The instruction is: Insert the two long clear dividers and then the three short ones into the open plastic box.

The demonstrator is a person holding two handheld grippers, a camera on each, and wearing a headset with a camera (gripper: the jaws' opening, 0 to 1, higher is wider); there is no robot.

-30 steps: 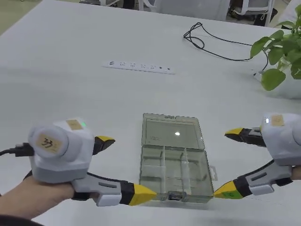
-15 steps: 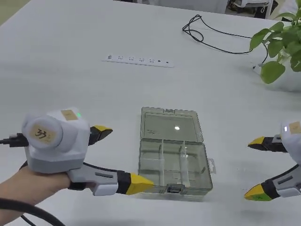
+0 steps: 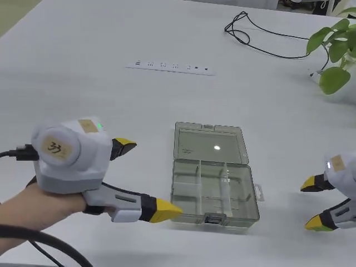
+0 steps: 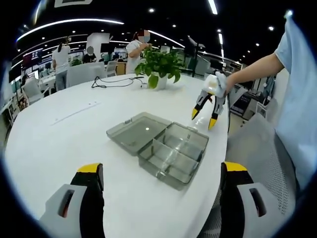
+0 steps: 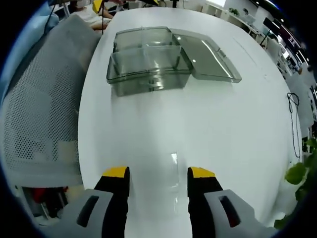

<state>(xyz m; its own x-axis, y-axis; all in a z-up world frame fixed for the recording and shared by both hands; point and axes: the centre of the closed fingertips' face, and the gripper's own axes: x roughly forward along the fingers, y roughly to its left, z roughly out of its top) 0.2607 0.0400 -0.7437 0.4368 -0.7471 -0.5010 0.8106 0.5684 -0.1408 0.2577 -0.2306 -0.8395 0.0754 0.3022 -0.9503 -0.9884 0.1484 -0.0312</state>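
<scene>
**Left gripper** (image 3: 146, 178): nearest item, lower left in the head view, held in a hand (image 3: 30, 214). Its jaws are wide apart with nothing between them. The lower yellow tip is just beside the box's near-left corner; contact cannot be told. A round tan sticker (image 3: 54, 149) on the rear cap carries handwriting that reads like "33".

**Right gripper** (image 3: 311, 204): lower right, jaws apart and empty, off to the right of the box and apart from it.

**Box** (image 3: 214, 207): smoke-tinted clear plastic, open, on the white table (image 3: 83, 83) between the 2 grippers.
- The hinge line runs left-right, and the latch (image 3: 214, 219) on the near edge faces the person.
- The lid (image 3: 210, 143) lies flat on the far side, so base plus lid stretch away from the person.
- Clear dividers (image 3: 224, 186) stand upright in the base. 2 run near to far; any cross pieces are too faint to count.

**Left gripper view:** the box (image 4: 173, 153) lies ahead between the jaws, with the right gripper (image 4: 203, 119) beyond it.

**Right gripper view:** the box (image 5: 148, 64) lies ahead, with a mesh chair (image 5: 44, 109) to the left.

**Farther off in the head view:**
- A white power strip (image 3: 169, 67) lies with its long axis left-right; its print is too small to read.
- A black cable (image 3: 261, 41) is looped on the table.
- A leafy plant (image 3: 334, 55) stands at the far right.
</scene>
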